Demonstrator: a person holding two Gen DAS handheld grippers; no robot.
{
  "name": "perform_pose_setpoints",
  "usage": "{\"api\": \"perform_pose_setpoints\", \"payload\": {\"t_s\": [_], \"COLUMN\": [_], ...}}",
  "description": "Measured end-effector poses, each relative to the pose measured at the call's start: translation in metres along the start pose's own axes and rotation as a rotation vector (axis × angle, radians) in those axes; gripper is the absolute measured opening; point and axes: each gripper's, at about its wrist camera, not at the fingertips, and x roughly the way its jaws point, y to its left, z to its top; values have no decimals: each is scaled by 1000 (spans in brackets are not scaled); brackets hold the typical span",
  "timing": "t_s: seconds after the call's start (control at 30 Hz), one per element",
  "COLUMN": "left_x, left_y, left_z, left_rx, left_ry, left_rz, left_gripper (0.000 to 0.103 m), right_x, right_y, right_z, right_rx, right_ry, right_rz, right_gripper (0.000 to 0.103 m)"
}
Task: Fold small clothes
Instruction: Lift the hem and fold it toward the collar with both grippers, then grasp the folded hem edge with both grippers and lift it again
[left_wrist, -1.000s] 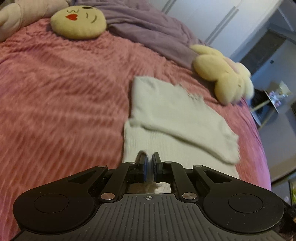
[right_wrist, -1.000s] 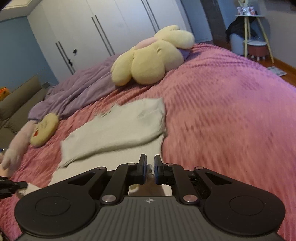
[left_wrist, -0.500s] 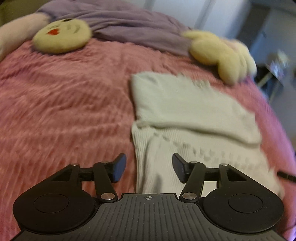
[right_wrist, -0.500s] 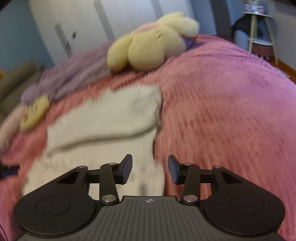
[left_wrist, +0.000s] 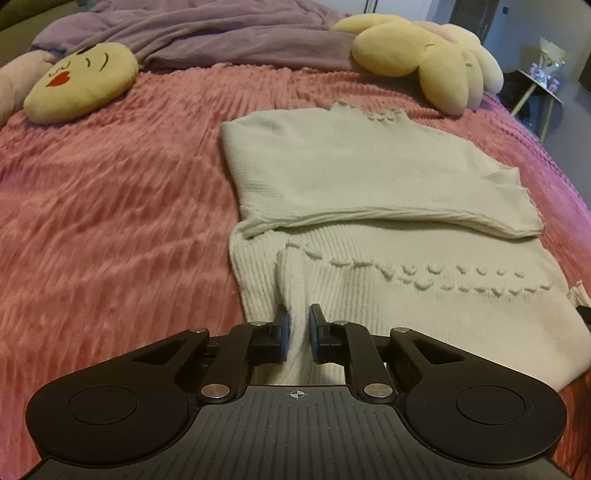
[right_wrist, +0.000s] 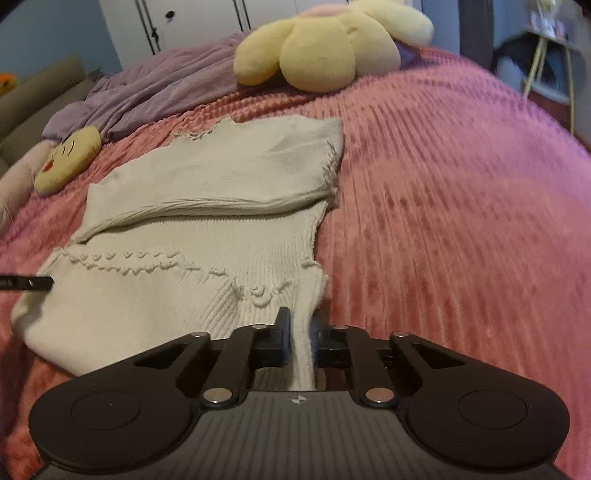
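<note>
A cream knitted sweater (left_wrist: 369, 173) lies on the pink bedspread (left_wrist: 110, 203), its far part folded over in a flat layer and its ribbed near part towards me. My left gripper (left_wrist: 298, 314) is shut on a raised pinch of the ribbed knit near the sweater's left edge. In the right wrist view the same sweater (right_wrist: 221, 177) is seen from its other side. There my right gripper (right_wrist: 301, 321) is shut on a pinch of fabric at the sweater's near right edge. The black tip of the left gripper (right_wrist: 26, 283) shows at the far left.
A yellow emoji cushion (left_wrist: 79, 81) lies at the far left and a yellow flower cushion (left_wrist: 424, 62) at the far right. A purple blanket (left_wrist: 221, 33) is bunched behind them. A small side table (left_wrist: 543, 85) stands beyond the bed's right edge. White wardrobe doors (right_wrist: 184, 22) stand behind.
Both grippers let go of the sweater, stood open half a second ago, sank lower over its ribbed near part and are shut on fresh pinches of the knit.
</note>
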Motion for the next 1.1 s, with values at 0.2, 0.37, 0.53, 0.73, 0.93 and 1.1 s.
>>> {"api": "perform_pose_setpoints", "payload": {"t_s": [0.2, 0.37, 0.53, 0.73, 0.93, 1.1], "left_x": [-20, -23, -2, 12, -4, -39], "left_y": [-2, 1, -4, -11, -8, 3], "left_z": [6, 8, 3, 1, 11, 39], "left_rx": [-7, -26, -2, 54, 48, 25], "left_ry": [-71, -98, -29, -5, -60, -196], "left_rz": [-25, -89, -96, -72, -28, -37], "left_gripper": [10, 10, 17, 14, 9, 9], "right_x": [-12, -22, -5, 3, -1, -21], "right_y": [7, 3, -2, -4, 11, 19], "right_z": [5, 7, 3, 3, 6, 33], "right_rx": [-44, -19, -4, 19, -123, -182], "right_ry": [-60, -98, -23, 11, -27, -155], "right_rz": [-38, -3, -11, -5, -35, -61], "right_gripper": [8, 8, 8, 13, 7, 7]}}
